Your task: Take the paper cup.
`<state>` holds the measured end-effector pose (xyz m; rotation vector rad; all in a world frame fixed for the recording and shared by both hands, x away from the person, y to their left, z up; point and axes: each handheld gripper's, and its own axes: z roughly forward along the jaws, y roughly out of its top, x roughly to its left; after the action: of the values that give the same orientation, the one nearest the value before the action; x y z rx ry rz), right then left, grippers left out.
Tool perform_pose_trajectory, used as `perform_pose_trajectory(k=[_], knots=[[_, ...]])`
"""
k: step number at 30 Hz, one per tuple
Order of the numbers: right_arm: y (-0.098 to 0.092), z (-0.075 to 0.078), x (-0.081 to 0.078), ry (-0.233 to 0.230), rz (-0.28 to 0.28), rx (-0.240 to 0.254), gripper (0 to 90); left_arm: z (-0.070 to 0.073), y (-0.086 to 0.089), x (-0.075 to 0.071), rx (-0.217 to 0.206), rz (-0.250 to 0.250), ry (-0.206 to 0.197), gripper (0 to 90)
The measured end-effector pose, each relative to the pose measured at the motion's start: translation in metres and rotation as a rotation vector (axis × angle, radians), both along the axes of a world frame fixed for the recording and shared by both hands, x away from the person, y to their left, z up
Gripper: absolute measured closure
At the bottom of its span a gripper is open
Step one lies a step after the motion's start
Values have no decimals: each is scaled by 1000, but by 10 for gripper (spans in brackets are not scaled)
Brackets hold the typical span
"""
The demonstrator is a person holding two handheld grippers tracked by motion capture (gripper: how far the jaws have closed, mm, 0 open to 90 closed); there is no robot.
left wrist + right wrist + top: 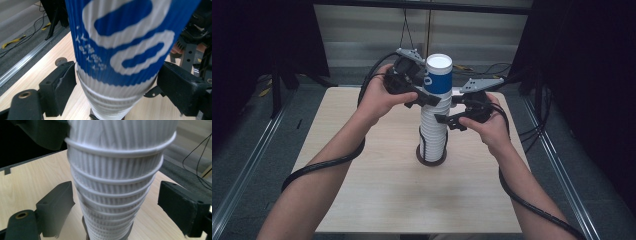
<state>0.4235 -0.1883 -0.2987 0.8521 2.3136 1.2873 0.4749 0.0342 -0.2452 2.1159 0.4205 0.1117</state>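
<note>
In the high view, a tall stack of white ribbed cups (433, 132) stands upright on a dark round base (431, 159) near the middle of the light wooden table (377, 195). The top cup of the stack is a blue cup (438, 77) with white markings, its white inside open to the camera. The left gripper (428, 98) reaches in from the left of the stack, its jaws level with the bottom of the blue cup. The right gripper (447, 120) reaches in from the right of the stack, lower down, at the white cups just below the blue one.

In the left gripper view, the blue cup (120, 37) sits between the two black jaws. The left jaw touches the white rim just under the blue sleeve and the right jaw lies against the cup's lower edge, so this tool is clamped on the blue cup.

In the right gripper view, the stack of white ribbed cups (115, 185) rises between the jaws. Both jaws stand apart from the stack with table showing in the gaps, so this tool is released.
</note>
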Motion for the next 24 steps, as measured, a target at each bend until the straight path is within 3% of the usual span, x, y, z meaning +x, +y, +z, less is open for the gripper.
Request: perform_pose_trajectory(k=[4, 15, 24], knots=[[0, 2, 1, -4, 1, 11, 122, 1, -2, 0, -24, 3, -12, 150], [6, 6, 0, -21, 12, 32, 122, -3, -4, 2, -92, 11, 6, 141], [7, 6, -1, -25, 7, 29, 120, -3, -5, 1, -93, 11, -9, 152]])
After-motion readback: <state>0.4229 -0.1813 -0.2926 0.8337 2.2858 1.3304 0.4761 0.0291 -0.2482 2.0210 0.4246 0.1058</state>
